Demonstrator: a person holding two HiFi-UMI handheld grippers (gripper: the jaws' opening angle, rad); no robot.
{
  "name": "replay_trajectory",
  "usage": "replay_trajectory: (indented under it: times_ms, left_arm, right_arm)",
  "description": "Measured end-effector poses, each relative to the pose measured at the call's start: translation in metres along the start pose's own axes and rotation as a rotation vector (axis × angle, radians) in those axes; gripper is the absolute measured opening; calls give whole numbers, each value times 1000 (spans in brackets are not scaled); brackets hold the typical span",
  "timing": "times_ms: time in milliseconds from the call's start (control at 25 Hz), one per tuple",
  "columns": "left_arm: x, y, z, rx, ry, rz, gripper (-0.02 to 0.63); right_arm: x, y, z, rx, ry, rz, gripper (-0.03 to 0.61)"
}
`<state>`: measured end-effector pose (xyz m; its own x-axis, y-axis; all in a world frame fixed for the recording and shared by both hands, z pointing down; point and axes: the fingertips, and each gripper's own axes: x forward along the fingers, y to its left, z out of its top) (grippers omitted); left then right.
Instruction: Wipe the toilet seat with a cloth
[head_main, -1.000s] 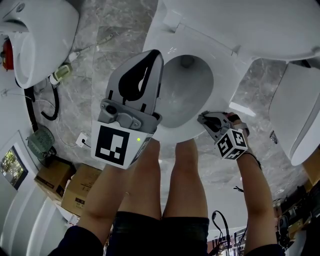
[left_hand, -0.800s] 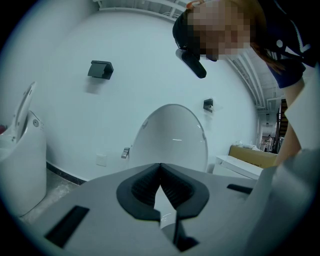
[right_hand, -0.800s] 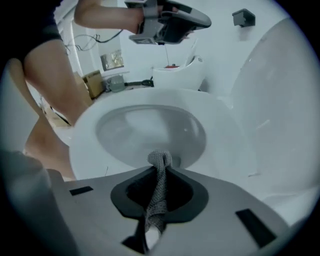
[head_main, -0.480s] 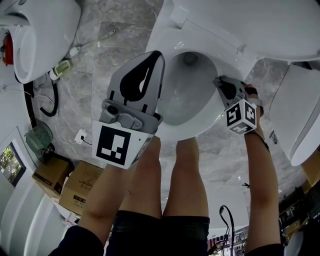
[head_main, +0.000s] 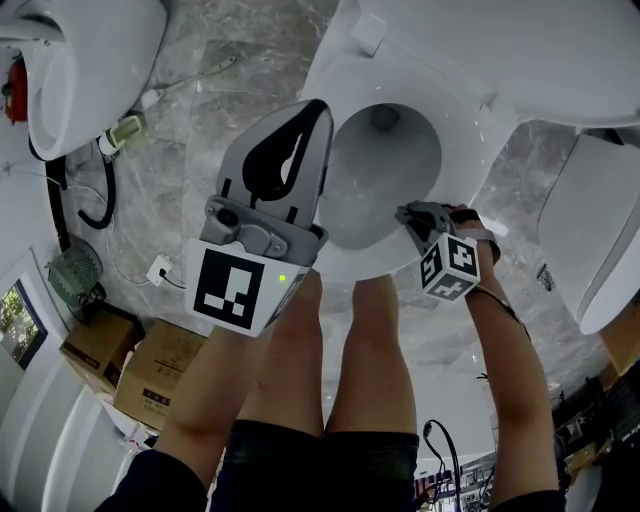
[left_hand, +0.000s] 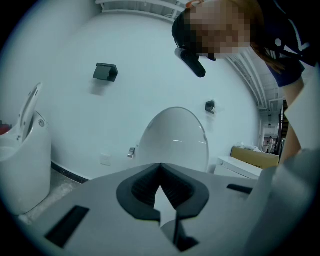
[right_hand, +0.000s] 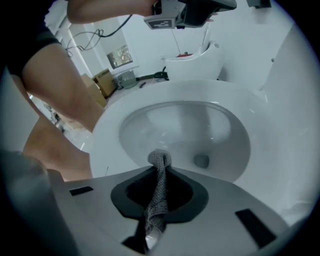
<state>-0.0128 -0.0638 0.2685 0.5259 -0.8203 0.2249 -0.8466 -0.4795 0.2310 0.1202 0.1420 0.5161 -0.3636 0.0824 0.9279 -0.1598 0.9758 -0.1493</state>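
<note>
Your left gripper (head_main: 319, 110) hangs idle over the seat's left side, jaws together on nothing. Your right gripper (head_main: 404, 214) pinches the grey cloth (right_hand: 159, 197) at the toilet seat's (head_main: 385, 262) near-right rim. Wiping looks under way, though I can't tell how much is done. The cloth lies lengthwise along the jaws, bunched tip toward the bowl (right_hand: 180, 135).

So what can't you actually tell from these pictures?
- Whether the cloth touches the toilet seat: in the head view, the right gripper covers the contact spot.
- The seat's left side: in the head view, it is behind the left gripper.
- The toilet's back part: in the head view, it is cut off by the upper edge.
</note>
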Motion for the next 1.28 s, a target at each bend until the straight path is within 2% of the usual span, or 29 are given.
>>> replay_trajectory:
  times_ms: [120, 240, 320, 400, 600, 760, 880, 960, 1040, 1160, 1280]
  left_arm:
    - [-6, 1, -2, -3, 3, 0, 14]
    - [-11, 3, -5, -3, 7, 5, 14]
    - [-13, 4, -5, -5, 7, 5, 14]
    - [-17, 6, -4, -5, 6, 6, 14]
    - [-21, 10, -1, -3, -1, 7, 14]
    - [-20, 6, 3, -6, -11, -2, 14]
    - [-20, 2, 3, -4, -5, -14, 14]
    - [-21, -2, 2, 5, 1, -26, 14]
    - [-22, -4, 2, 12, 10, -36, 14]
    - [-26, -4, -2, 22, 24, -43, 14]
    - [-26, -5, -7, 25, 33, -51, 14]
  right_arm:
    - [-8, -64, -16, -27, 62, -140, 55]
    - [-22, -114, -16, -59, 35, -246, 55]
    - [-28, -126, -13, -72, 23, -291, 55]
    - [-28, -122, -13, -7, 14, -311, 55]
    - [-13, -55, -14, 188, 19, -211, 55]
    - [2, 11, 8, 355, -34, -95, 55]
    - [11, 49, 28, 342, -71, -8, 55]
    - [9, 50, 25, 306, -74, -3, 55]
    - [2, 26, 9, 280, -60, -73, 55]
    - [-18, -31, -16, 260, -60, -237, 57]
    - [-36, -74, -26, 203, -76, -359, 57]
